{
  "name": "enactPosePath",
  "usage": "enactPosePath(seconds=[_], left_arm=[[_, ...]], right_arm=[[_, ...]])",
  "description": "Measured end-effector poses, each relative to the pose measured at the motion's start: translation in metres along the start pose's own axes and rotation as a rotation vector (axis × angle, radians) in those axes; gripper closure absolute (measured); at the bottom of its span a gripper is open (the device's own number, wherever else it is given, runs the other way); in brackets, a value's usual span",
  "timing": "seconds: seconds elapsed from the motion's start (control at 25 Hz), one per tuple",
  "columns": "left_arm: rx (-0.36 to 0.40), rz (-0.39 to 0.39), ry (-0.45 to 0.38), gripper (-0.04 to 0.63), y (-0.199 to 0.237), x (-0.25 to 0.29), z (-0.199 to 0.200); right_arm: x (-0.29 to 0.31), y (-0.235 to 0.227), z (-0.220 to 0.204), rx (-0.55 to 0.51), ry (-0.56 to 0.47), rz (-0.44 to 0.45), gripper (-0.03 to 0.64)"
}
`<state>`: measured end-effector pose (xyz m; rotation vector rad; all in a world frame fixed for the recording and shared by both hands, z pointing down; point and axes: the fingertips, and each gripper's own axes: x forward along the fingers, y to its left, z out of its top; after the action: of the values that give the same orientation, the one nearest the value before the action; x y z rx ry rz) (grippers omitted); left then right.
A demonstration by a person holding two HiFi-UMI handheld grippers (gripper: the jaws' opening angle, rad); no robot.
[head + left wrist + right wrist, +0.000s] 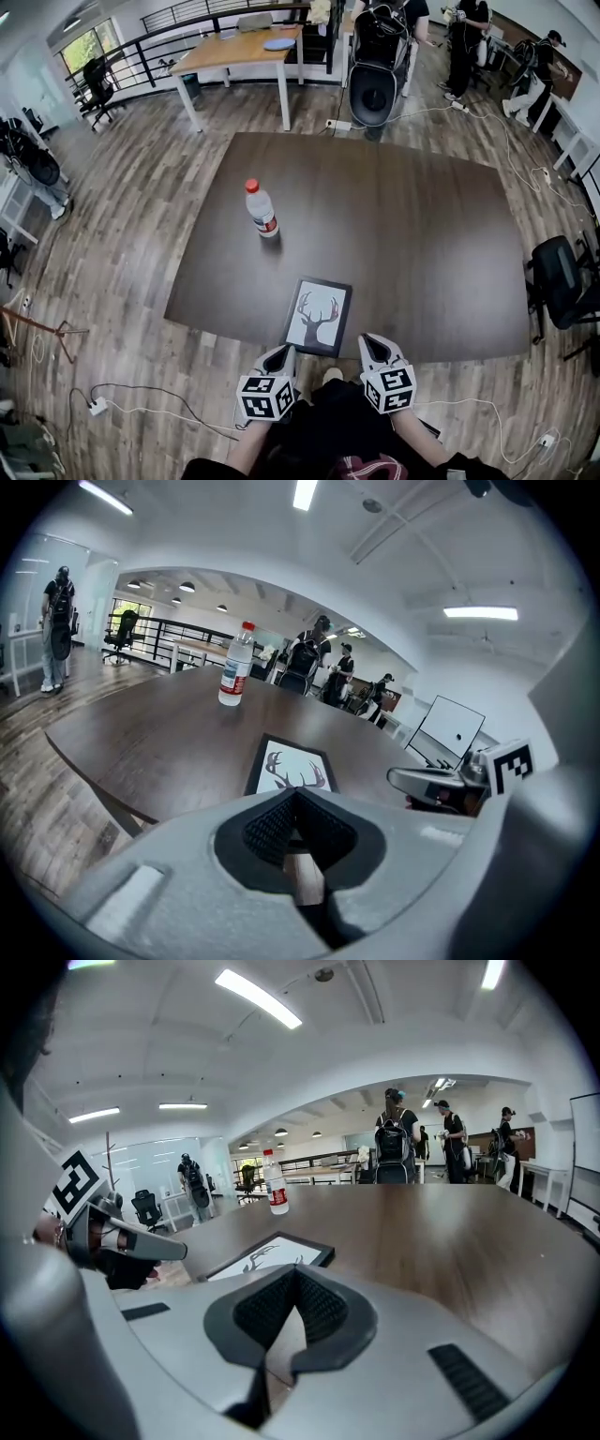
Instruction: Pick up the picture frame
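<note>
A black picture frame [318, 316] with a deer-antler drawing lies flat near the front edge of the dark table [422, 234]. My left gripper [280, 357] hovers just short of the frame's near left corner, its jaws shut and empty. My right gripper [373, 348] sits off the frame's near right corner, also shut with nothing in it. The left gripper view shows the frame [290, 768] just beyond the closed jaws [294, 795]. In the right gripper view the frame [265, 1256] lies ahead to the left of the closed jaws [295, 1274].
A clear water bottle [262, 210] with a red cap stands upright on the table, beyond the frame to the left. Office chairs [561, 281] and floor cables [141, 398] surround the table. People stand at the far end of the room.
</note>
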<state>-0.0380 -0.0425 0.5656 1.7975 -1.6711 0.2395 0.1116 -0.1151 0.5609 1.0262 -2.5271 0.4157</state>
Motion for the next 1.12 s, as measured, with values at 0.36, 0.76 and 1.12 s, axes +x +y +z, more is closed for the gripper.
enactPosePath(seconds=[0.36, 0.76, 1.12], left_arm=[[-0.007, 0.03, -0.023, 0.586, -0.013, 0.033, 0.016], [0.083, 0.0, 0.021, 0.584, -0.014, 0.059, 0.037], [0.081, -0.078, 0.093, 0.584, 0.021, 0.08, 0.057]], right_arm=[[0.021, -0.021, 0.003, -0.12, 0.041, 0.098, 0.611], [0.032, -0.028, 0.01, -0.045, 0.03, 0.088, 0.611], [0.06, -0.029, 0.021, 0.048, 0.047, -0.026, 0.611]])
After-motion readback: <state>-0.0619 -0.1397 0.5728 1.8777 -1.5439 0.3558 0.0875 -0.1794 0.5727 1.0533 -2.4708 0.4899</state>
